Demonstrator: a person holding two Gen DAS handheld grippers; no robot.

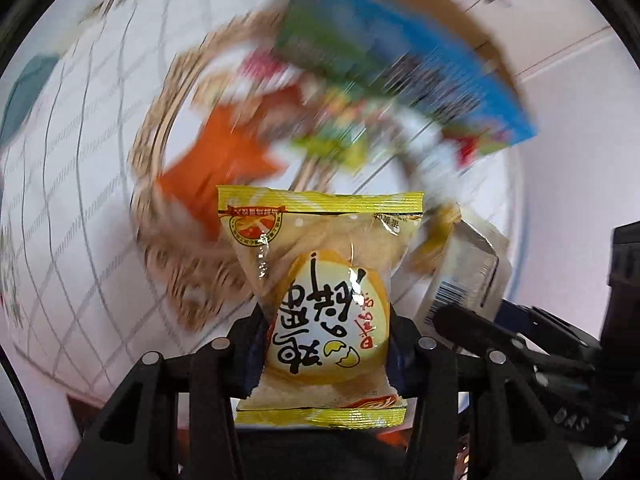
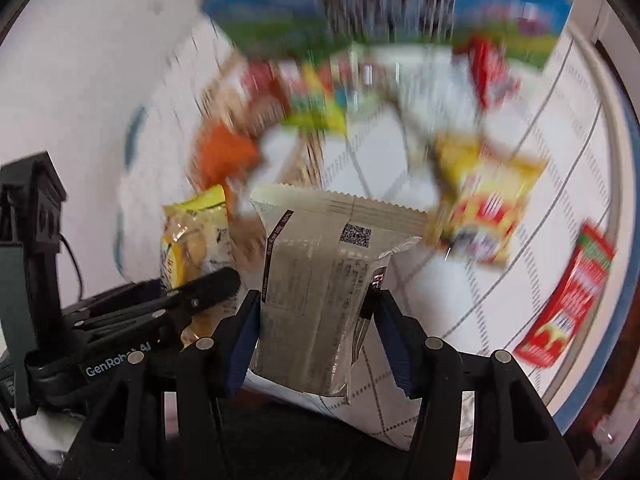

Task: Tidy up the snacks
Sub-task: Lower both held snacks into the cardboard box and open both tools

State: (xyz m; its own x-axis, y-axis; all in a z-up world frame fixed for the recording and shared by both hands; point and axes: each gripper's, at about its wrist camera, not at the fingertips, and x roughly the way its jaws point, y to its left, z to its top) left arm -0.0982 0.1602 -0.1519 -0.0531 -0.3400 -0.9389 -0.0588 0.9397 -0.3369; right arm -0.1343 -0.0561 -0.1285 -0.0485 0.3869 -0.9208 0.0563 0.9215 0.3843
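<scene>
My left claw [image 1: 324, 344] was clamped on 1 yellow egg-print packet [image 1: 320, 312], its long axis running straight out along the fingers, far seal forward. My right claw [image 2: 316, 336] was closed around 1 grey-beige packet [image 2: 320, 292], long axis likewise along the fingers, serrated top edge pointing ahead.

The landmark was the woven basket [image 1: 152, 152]. It lay directly ahead of both claws and below them, on the worktop [image 1: 80, 160] with its grid-lined cloth. In my judgement the coming move turned on this: both packets already pointed lengthwise at the basket, and the left claw appeared nearer its rim.

Count, as far as motion blur allowed:
- 2 packets held, 1 per claw.
- 1 basket, holding 1 orange packet [image 1: 216, 160] and several more I could not separate.
- 1 blue-and-green box [image 1: 400, 48] behind the basket.
- 1 yellow-and-red packet [image 2: 488, 208] and 1 red packet [image 2: 568, 300], both outside the basket to its right.
</scene>
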